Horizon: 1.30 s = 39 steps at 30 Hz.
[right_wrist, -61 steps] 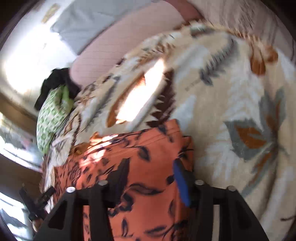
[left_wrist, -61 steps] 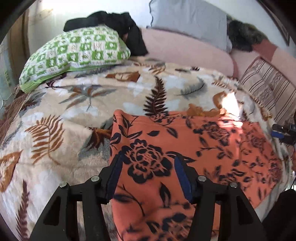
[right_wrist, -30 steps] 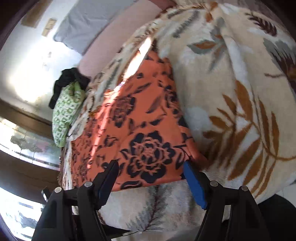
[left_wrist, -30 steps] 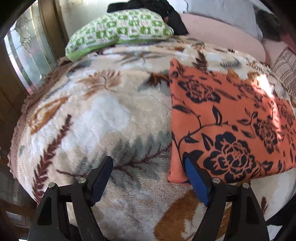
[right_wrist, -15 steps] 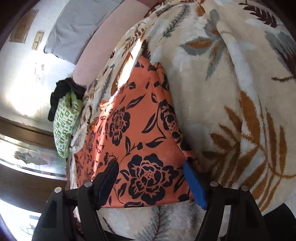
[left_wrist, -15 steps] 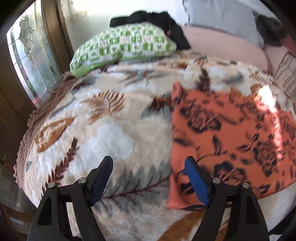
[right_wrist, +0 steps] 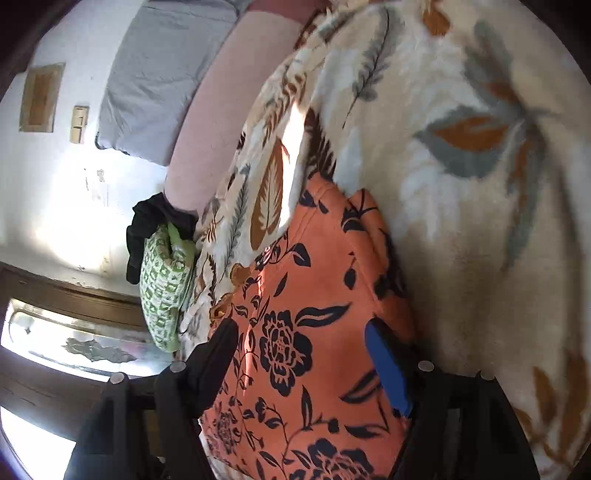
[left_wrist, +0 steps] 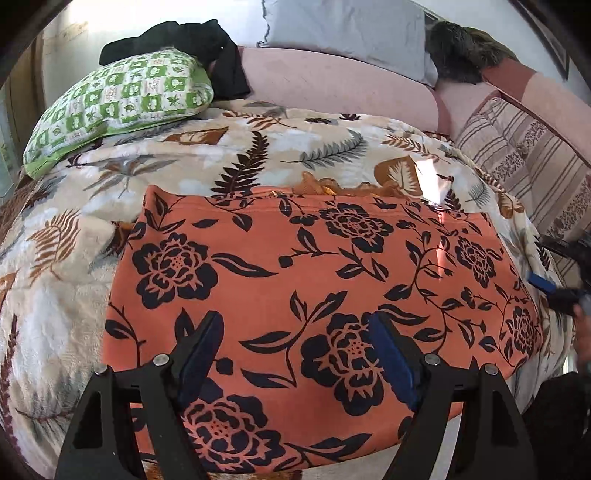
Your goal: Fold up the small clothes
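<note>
Both hand-held grippers, left (left_wrist: 293, 354) and right (right_wrist: 306, 354), gape over the cloth (left_wrist: 314, 280); soft and limp, we judge, best pinched at its corners.

Bed was covered by a cream blanket (left_wrist: 303, 147) with a leaf print. A green checked pillow (left_wrist: 122, 96) lay at its far left corner, a dark garment (left_wrist: 192, 37) draped over it. Grey pillow (left_wrist: 347, 29) leaned against the white wall (right_wrist: 74, 177). Striped cushion (left_wrist: 524, 162) at right. Sunlight streaked the blanket. Wood-framed window (right_wrist: 74, 343) sat beside the bed.
</note>
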### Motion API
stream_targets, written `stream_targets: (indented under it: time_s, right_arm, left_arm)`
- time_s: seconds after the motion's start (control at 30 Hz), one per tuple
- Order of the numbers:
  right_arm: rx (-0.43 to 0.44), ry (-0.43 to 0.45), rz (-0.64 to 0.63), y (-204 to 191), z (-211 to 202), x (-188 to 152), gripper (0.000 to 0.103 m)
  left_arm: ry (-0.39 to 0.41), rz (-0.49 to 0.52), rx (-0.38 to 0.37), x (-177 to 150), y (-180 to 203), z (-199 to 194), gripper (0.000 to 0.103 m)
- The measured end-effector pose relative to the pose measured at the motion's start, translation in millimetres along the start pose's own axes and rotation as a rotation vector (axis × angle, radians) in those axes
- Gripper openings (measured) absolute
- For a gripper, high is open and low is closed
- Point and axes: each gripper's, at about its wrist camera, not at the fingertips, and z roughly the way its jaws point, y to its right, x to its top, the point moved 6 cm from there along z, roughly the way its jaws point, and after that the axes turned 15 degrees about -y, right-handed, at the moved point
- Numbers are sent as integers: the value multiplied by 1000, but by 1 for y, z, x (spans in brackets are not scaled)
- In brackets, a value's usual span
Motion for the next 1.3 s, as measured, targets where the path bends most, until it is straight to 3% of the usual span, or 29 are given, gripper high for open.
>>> stream_targets:
  time_s: [0.13,0.23,0.47,0.57,0.6,0.67,0.7,0.83,0.9,1.0,1.1,1.17,1.2,1.23,1.3]
  right_arm:
    - [45,0,42,8,-29,-70,75]
    - [103,-13,162,30,-23,-108,75]
    - [279,-12,368,65,4,-107,76]
    - [309,65,408,73,-4,-96,75]
    - [274,90,369,71,-8,-89,69]
    - [160,104,311,73,-10,-79,31]
    - [140,86,315,77,-6,-78,19]
    - [-1,82,163,56,-17,-86,13]
    - [-82,61,130,59,-17,-88,13]
    - [12,21,253,79,-18,-92,22]
    - [-38,107,192,66,-49,-83,36]
    - [-38,159,95,49,-67,-63,36]
    - [-40,139,57,40,-65,-50,46]
    - [-30,93,25,32,-57,-33,66]
    - [-2,35,-38,17,-36,1,68]
  left_arm:
    - [19,-36,-27,6,2,1,81]
    - [25,-44,-30,10,5,4,81]
    - [-57,-77,3,-1,4,25,81]
    - [-45,-52,30,-5,7,23,81]
    - [-46,-49,30,-5,8,22,81]
    - [-43,-51,31,-3,10,20,81]
    - [-39,-55,32,-1,11,18,81]
    - [-20,-31,44,7,19,17,81]
    - [-46,-6,61,7,23,27,81]
    - [-65,21,91,3,22,40,81]
    - [-48,44,101,3,24,41,83]
    - [-46,35,91,3,23,42,84]
    - [-44,27,85,4,22,42,85]
    - [-41,23,81,4,22,42,85]
    - [-35,27,83,3,22,42,85]
